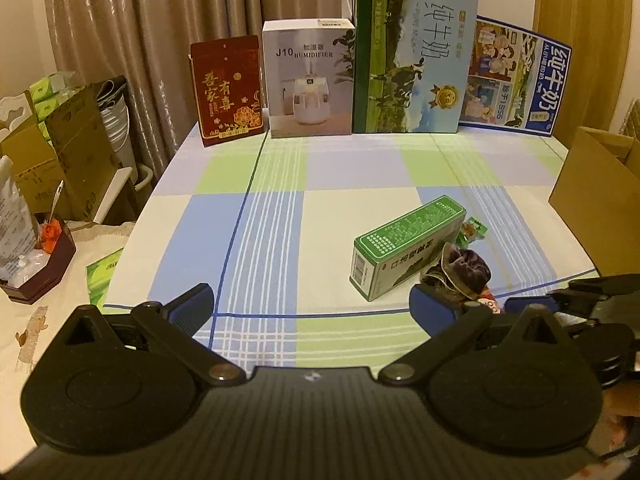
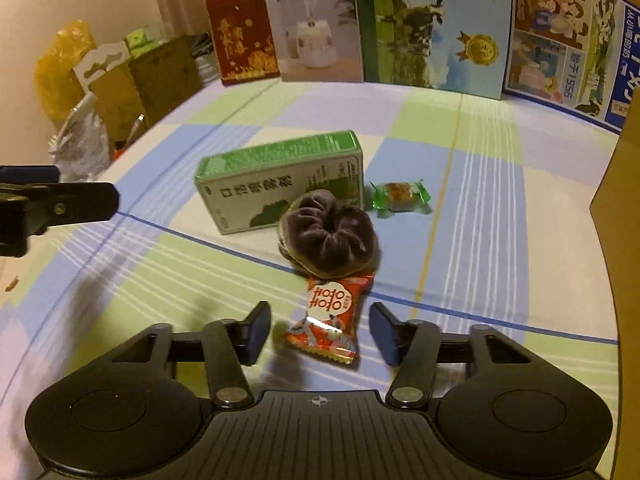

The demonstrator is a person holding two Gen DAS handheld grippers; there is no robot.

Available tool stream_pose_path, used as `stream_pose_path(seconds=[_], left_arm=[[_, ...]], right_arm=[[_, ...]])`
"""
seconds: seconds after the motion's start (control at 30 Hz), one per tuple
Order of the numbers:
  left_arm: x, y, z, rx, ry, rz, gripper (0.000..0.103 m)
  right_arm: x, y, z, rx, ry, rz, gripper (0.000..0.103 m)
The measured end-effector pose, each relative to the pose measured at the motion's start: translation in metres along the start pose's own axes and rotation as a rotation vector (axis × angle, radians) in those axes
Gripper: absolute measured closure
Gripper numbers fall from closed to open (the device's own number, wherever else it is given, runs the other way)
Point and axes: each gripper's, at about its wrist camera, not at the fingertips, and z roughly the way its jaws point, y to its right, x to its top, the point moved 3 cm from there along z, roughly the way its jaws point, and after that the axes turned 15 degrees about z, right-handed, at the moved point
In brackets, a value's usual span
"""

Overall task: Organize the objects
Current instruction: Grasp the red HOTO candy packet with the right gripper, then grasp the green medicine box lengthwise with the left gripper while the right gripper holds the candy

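Right wrist view: the right gripper (image 2: 318, 334) was seen low over the table (image 2: 480, 208), jaws partly open w/ the red snack packet (image 2: 326, 322) lying between the fingers (image 2: 256, 330); pads were not touching it, a gap was left on each side. Just beyond the packet's far end a dark scrunchie (image 2: 332, 236) was found, touching the packet and leaning on the green box (image 2: 280, 178), which lay flat approx. mid-table. A green-wrapped candy (image 2: 400, 196) was placed just beside the box's right end, apart from the scrunchie. All four items were clustered toward the table's near-right part. Along the far edge a row of upright boxes was lined up: red box (image 2: 244, 32), humidifier box (image 2: 316, 24), two milk cartons (image 2: 432, 20). A cardboard box (image 2: 624, 200) was noted at the right edge.

Left wrist view: the left gripper (image 1: 312, 308) was held wide open over the near edge, nothing between its fingers.
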Motion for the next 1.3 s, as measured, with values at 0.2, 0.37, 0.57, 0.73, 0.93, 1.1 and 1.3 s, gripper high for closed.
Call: stream_pose_path(seconds=[0.2,0.37,0.57,0.73,0.93,1.1,1.3], left_arm=[[0.0,0.003,0.01,-0.018,-0.01,0.015,0.001],[0.004,0.013,0.016,-0.059,0.006,0.058,0.001],[0.008,0.029,0.031,-0.084,0.01,0.144,0.009],[0.015,0.04,0.047,-0.095,0.027,0.219,0.012],[0.029,0.037,0.072,-0.1,0.056,0.227,0.019],[0.033,0.04,0.086,-0.141,0.059,0.246,0.029],[0.033,0.053,0.092,-0.168,0.047,0.293,0.053]], right_arm=[[0.003,0.004,0.003,-0.047,-0.003,-0.02,0.073],[0.01,0.013,-0.005,-0.06,0.0,0.026,0.076],[0.026,0.027,-0.019,-0.06,0.021,0.094,0.08],[0.028,0.036,-0.012,-0.072,-0.02,0.112,0.08],[0.027,0.042,-0.01,-0.054,-0.039,0.085,0.079],[0.026,0.056,-0.007,-0.066,-0.035,0.078,0.074],[0.027,0.056,-0.006,-0.054,-0.032,0.073,0.071]])
